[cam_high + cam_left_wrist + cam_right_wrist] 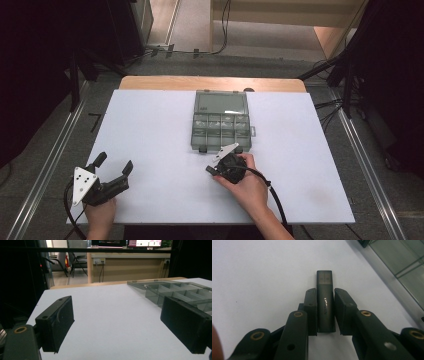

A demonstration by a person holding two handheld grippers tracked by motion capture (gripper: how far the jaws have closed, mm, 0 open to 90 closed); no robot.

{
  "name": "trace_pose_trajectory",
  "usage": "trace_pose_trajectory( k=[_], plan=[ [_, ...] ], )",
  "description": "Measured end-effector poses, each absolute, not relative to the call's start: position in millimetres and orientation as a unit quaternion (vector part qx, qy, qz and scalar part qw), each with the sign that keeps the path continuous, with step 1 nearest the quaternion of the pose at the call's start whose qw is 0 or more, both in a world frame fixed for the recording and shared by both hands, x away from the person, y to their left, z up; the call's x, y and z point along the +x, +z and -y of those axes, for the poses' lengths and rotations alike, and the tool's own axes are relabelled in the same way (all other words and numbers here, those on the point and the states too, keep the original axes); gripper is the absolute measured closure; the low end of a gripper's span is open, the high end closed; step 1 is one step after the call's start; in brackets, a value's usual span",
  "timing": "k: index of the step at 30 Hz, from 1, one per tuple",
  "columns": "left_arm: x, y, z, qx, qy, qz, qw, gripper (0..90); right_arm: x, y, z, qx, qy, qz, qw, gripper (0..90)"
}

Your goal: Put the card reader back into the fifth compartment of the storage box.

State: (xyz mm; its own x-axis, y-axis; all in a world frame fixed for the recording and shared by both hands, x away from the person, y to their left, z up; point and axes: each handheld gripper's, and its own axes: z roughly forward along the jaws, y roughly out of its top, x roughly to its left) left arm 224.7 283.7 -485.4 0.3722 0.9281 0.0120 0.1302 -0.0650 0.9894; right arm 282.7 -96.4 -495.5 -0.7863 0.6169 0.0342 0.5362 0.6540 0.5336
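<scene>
Left of frame, high view: the left gripper point(114, 166) rests at the lower left of the white table sheet point(150, 130), jaws spread wide with nothing between them. In the left gripper view the two black pads point(58, 321) stand far apart over bare sheet.

Centre, high view: the right gripper point(213, 170) lies in the person's right hand point(247, 187), just below the clear grey plastic compartment box point(221, 120) with its lid laid open toward the top of the frame. In the right gripper view its jaws are closed on a slim black rectangular stick with a translucent cap, apparently a USB flash drive point(325, 300). The drive sits at frame centre, pointing up the frame, cap end projecting beyond the jaw tips, faint lettering along its body. Whether it rests on the sheet or is lifted clear cannot be told.

Risks, as judged: the smooth, narrow body is held only along its rear part, so it may pivot or slide out if the grip eases or the wrist tilts. The projecting cap end could strike a box wall or divider on entry and knock the drive askew. The compartments are narrow, so a misaligned drive may bridge two dividers.
</scene>
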Motion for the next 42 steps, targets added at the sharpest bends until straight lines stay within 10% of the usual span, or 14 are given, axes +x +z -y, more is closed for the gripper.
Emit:
trace_pose_trajectory(
  k=[42],
  plan=[
    [224.8, -485.4, -283.9, 0.629, 0.369, -0.421, 0.540, 11.6, 297.6, -473.2, 103.7, 0.319, 0.301, -0.897, 0.053, 71.5]
  ],
)
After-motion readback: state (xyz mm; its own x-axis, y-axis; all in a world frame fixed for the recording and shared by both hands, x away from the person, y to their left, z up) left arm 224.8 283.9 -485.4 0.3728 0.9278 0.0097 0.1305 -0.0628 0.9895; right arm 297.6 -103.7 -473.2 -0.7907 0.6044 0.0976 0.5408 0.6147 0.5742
